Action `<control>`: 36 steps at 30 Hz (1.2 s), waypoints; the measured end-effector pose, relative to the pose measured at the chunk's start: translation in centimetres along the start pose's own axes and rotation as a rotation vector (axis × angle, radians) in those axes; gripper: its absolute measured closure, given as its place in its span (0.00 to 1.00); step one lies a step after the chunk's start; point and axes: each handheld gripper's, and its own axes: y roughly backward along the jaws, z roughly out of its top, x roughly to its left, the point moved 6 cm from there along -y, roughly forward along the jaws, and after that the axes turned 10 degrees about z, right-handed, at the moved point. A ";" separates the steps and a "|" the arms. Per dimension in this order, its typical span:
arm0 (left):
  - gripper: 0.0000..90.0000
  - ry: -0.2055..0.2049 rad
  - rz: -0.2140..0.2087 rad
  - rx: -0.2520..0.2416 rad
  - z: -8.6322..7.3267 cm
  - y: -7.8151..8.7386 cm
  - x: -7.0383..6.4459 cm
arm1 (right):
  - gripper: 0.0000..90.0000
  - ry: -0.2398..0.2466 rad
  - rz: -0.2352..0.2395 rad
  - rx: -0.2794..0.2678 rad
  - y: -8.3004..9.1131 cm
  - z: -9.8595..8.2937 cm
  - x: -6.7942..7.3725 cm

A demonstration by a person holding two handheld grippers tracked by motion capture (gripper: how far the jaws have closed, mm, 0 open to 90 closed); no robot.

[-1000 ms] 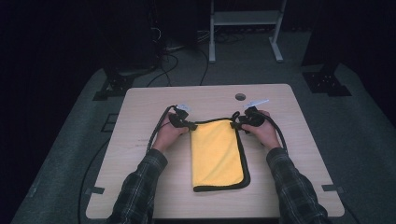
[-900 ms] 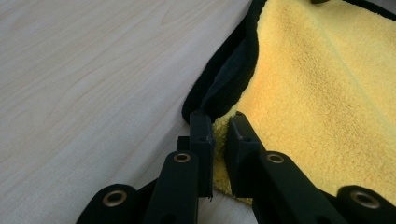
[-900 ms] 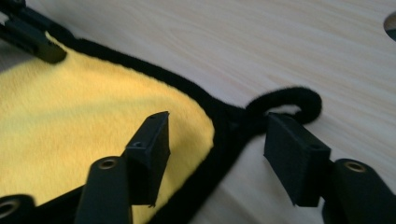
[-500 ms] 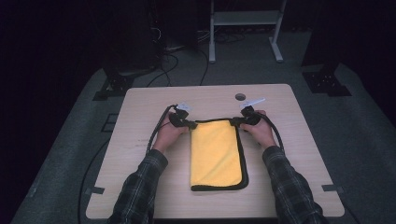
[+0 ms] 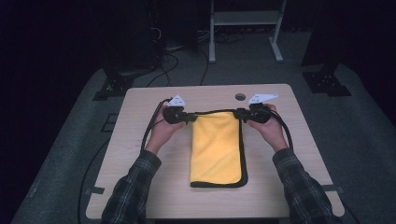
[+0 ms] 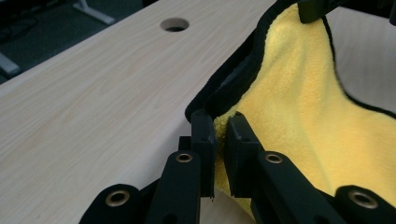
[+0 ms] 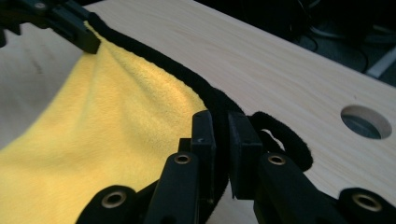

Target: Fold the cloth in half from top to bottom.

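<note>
Fingers of two grippers, left gripper [image 5: 187, 116] and right gripper [image 5: 240, 114], pinch one yellow cloth [image 5: 218, 149].

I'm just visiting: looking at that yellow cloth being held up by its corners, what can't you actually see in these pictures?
- High view: the yellow cloth underside, hidden by the folded cloth itself.
- Left gripper view: the corner inside the left hand-held gripper, covered by its jaws.
- Right gripper view: the corner inside the right hand-held gripper, likewise covered; the cloth's near end is cut off by the frame edge.

White stand [image 5: 245, 18] on grey floor [image 5: 84, 154] behind table [image 5: 140, 186]
</note>
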 end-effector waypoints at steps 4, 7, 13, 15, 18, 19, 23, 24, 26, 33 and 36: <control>0.92 -0.042 -0.008 -0.022 -0.4 1.9 -1.3 | 0.90 0.066 0.013 -0.019 1.5 -0.1 2.6; 0.92 -0.075 -0.025 -0.031 -0.7 3.3 -2.7 | 0.90 0.099 0.033 -0.021 2.4 -0.8 4.5; 0.91 -0.067 -0.087 -0.027 -1.9 5.3 -5.5 | 0.90 0.113 0.078 0.003 3.9 -3.0 7.5; 0.91 -0.049 -0.117 -0.015 -2.4 6.3 -6.9 | 0.90 0.112 0.092 0.009 4.4 -3.6 8.2; 0.91 -0.040 -0.138 -0.004 -2.9 6.9 -7.9 | 0.90 0.107 0.105 0.008 4.9 -4.1 9.0; 0.91 -0.037 -0.161 0.007 -3.5 7.2 -8.9 | 0.90 0.100 0.124 0.005 5.5 -4.7 9.8; 0.91 -0.035 -0.189 0.029 -4.8 7.6 -10.3 | 0.90 0.084 0.150 0.023 6.0 -6.3 11.0; 0.90 -0.033 -0.199 0.038 -5.2 7.6 -10.8 | 0.90 0.070 0.167 0.050 6.0 -7.7 11.9; 0.90 -0.037 -0.220 0.064 -6.3 7.6 -11.6 | 0.90 0.066 0.174 0.067 5.9 -8.4 12.2; 0.88 -0.056 -0.237 0.160 -9.5 6.5 -12.7 | 0.89 0.053 0.192 0.165 4.8 -11.8 13.8; 0.88 -0.079 -0.218 0.165 -9.6 6.4 -12.6 | 0.89 0.056 0.186 0.165 4.6 -11.8 13.6</control>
